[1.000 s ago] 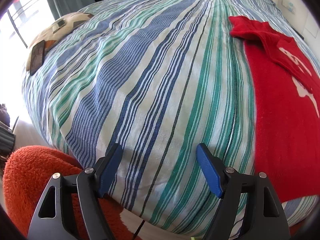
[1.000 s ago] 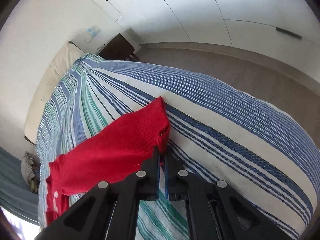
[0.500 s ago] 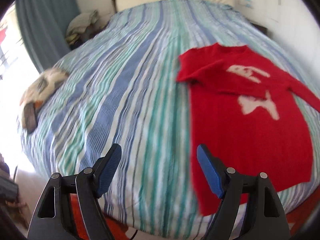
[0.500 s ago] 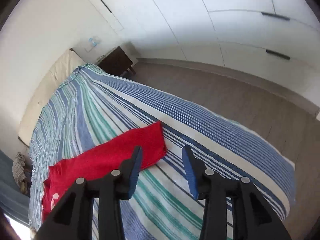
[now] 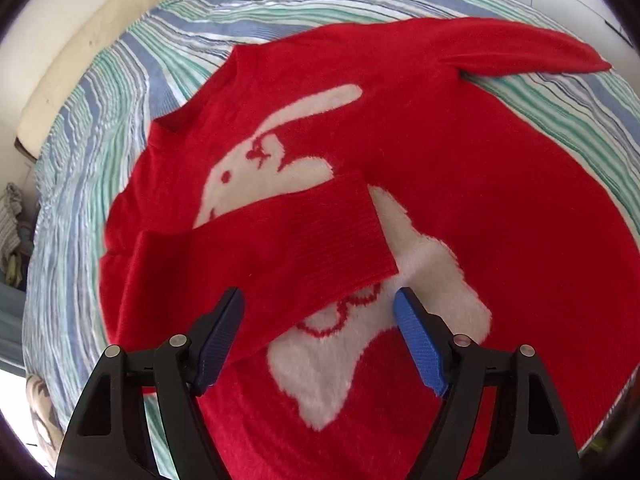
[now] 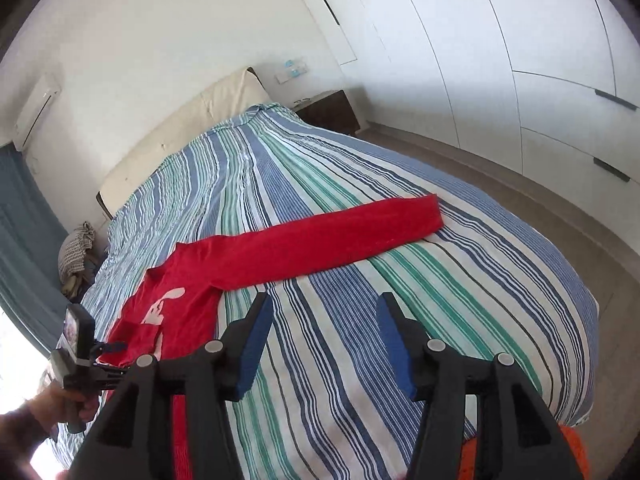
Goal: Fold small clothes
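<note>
A red sweater (image 5: 460, 184) with a white rabbit lies flat on the striped bed (image 5: 120, 92). One sleeve (image 5: 288, 248) is folded across the chest, its cuff on the rabbit. The other sleeve (image 6: 340, 240) stretches straight out over the bedspread. My left gripper (image 5: 320, 320) hovers above the folded sleeve with its jaws closing; the pads are apart and press on nothing. My right gripper (image 6: 324, 320) hangs over bare bedspread short of the stretched sleeve, its jaws opening with nothing between them. A person's hand (image 6: 48, 408) holds the left gripper at the lower left of the right wrist view.
A cream headboard (image 6: 192, 128) runs along the far end of the bed, with a dark nightstand (image 6: 328, 112) beside it. White wardrobe doors (image 6: 540, 60) and wooden floor (image 6: 560, 220) lie to the right. Crumpled clothes (image 6: 76, 252) sit by the curtain. An orange fuzzy thing (image 6: 576, 452) is at the bed's near corner.
My right gripper let go of the sleeve cuff, opened and drew back upward. My left gripper swung from the bare bed edge to above the sweater and rolled.
</note>
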